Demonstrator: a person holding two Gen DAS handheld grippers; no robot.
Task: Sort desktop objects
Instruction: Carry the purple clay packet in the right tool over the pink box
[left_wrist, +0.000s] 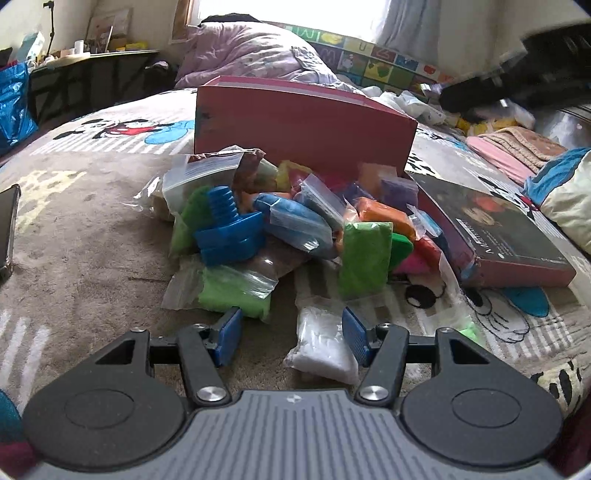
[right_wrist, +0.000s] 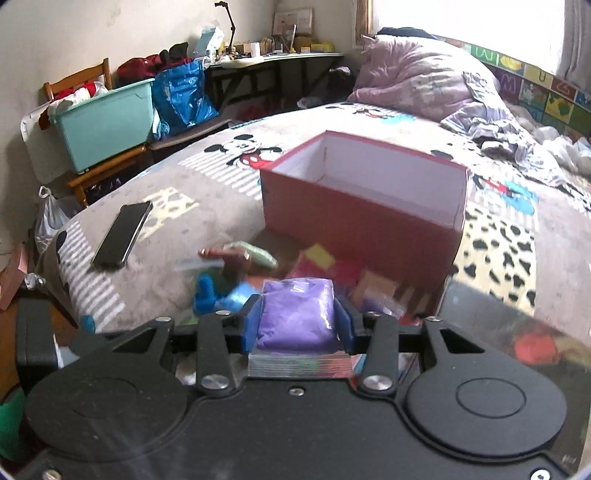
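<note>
While the bed (right_wrist: 177, 206) carries everything here, the biggest of the task's things is the pink box (right_wrist: 364, 206), which stands open-topped on the blanket, its white inside looking empty from the right wrist view. It reads as stiff, light card, so it probably slides if nudged; anything dropped in is best lowered past the rim rather than pushed against the wall. Its lid (left_wrist: 509, 236) lies flat just right of the pile.

Next in size is the heap of bagged clay (left_wrist: 295, 229), spilled on the blanket against the box's near wall: green, blue, orange, white and other colours in clear zip bags. These look soft, light and squashy, with slick film that could slip, so a hold across the block's middle seems safer than on loose plastic. A hard blue plastic screw toy (left_wrist: 229, 232) sits on top of the heap.

The right claw (right_wrist: 297, 317) pinches a purple clay bag (right_wrist: 295, 314) across its width, both pads pressed into its sides, held above the heap and short of the box.

The left claw (left_wrist: 291, 332) is spread and holds nothing; a white clay bag (left_wrist: 321, 347) lies between its pads, apparently untouched.
</note>
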